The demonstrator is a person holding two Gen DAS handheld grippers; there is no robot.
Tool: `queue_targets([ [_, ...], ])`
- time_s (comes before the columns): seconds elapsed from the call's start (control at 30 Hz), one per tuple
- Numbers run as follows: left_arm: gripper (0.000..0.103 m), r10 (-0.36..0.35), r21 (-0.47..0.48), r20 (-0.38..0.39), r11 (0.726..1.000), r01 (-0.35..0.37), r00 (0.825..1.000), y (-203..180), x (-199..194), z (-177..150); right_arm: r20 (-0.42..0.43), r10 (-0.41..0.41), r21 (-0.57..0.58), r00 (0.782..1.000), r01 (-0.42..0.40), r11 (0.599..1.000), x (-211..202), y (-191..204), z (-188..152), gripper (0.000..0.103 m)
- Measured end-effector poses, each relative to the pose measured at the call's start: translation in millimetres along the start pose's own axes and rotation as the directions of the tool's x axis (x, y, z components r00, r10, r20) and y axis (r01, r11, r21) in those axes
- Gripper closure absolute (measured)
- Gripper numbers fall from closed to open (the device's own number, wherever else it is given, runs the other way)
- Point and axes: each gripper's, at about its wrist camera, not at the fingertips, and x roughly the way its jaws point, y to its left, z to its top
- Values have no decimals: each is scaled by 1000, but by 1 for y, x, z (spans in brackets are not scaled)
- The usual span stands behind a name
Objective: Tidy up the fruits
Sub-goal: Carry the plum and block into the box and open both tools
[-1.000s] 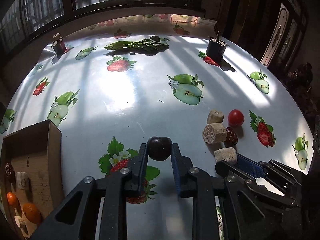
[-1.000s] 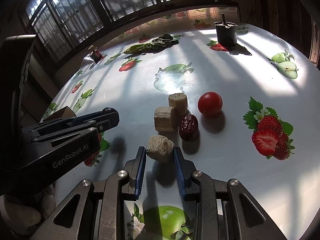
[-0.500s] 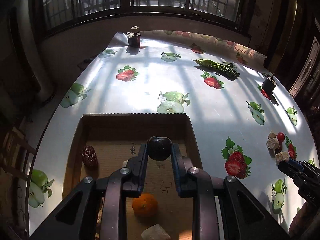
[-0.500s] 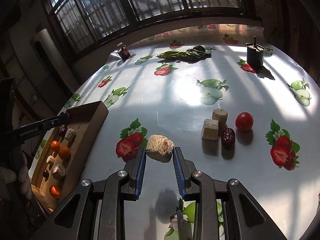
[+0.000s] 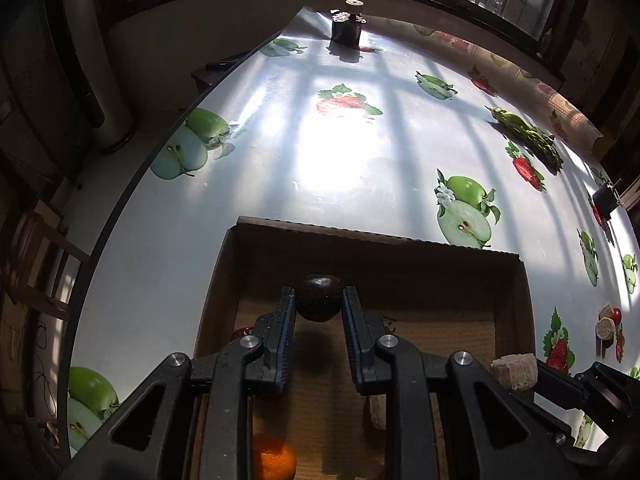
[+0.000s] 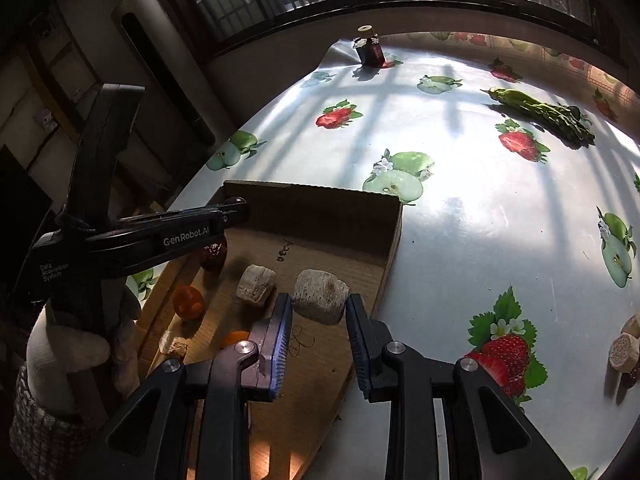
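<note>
A dark round plum-like fruit (image 5: 319,297) is clamped between the fingers of the left gripper (image 5: 319,300), held above the floor of the shallow brown cardboard box (image 5: 372,246). A pale, rough cut chunk (image 6: 321,296) is gripped by the right gripper (image 6: 320,306) over the box's right side. Below, an orange citrus fruit (image 5: 276,462) and a beige chunk (image 6: 256,284) lie in the box. Each piece should be lowered close to a bare patch of cardboard before release, so that rolling is avoided. Farther off on the glossy fruit-print counter (image 6: 480,208), loose pieces (image 5: 608,324) are left to be fetched.
</note>
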Motion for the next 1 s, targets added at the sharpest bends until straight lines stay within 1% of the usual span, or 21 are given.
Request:
queue_targets([
  [0.13, 80, -16, -10, -23, 1000, 16, 1000, 4, 10, -1, -46, -25, -34, 999, 24, 999, 29, 11, 14, 73],
  [0.33, 79, -24, -26, -32, 999, 23, 999, 10, 16, -1, -86, -49, -60, 995, 44, 997, 52, 17, 20, 72],
  [0.4, 73, -20, -31, -26, 999, 19, 999, 12, 15, 0, -83, -57, -57, 995, 52, 997, 54, 16, 21, 72],
  [0.47, 69, -25, -41, -18, 999, 25, 1000, 13, 13, 0, -86, -47, -42, 995, 44, 998, 55, 14, 22, 72],
  [0.53, 67, -35, -55, -7, 998, 34, 999, 15, 7, -1, -80, -39, -30, 996, 37, 999, 52, 12, 22, 66],
  [0.6, 67, -39, -64, 16, 997, 40, 999, 16, -4, -4, -57, -41, -27, 998, 40, 999, 44, 10, 22, 54],
  [0.67, 66, -40, -59, 54, 997, 43, 998, 14, -19, -8, -34, -39, -17, 999, 38, 999, 32, 6, 20, 52],
  [0.73, 61, -36, -46, 101, 998, 41, 994, 10, -38, -15, -11, -31, -5, 999, 30, 1000, 17, 2, 17, 51],
  [0.8, 52, -32, -37, 150, 999, 38, 988, 4, -60, -24, 14, -37, 8, 999, 37, 999, 0, -4, 10, 46],
  [0.83, 50, -25, -34, 172, 999, 32, 985, 0, -70, -30, 25, -38, 16, 999, 38, 999, -8, -7, 5, 46],
  [0.9, 36, 2, -36, 216, 999, 6, 976, -9, -91, -42, 39, -40, 37, 998, 39, 999, -23, -15, -6, 45],
  [0.93, 31, 15, -49, 231, 999, -4, 973, -13, -100, -48, 46, -43, 48, 998, 41, 998, -31, -19, -13, 45],
  [0.97, 20, 24, -66, 246, 998, -9, 969, -17, -108, -55, 57, -49, 61, 997, 46, 997, -39, -23, -20, 45],
  [1.0, 15, 22, -78, 259, 997, -2, 966, -21, -116, -64, 71, -58, 74, 996, 53, 996, -48, -27, -29, 45],
])
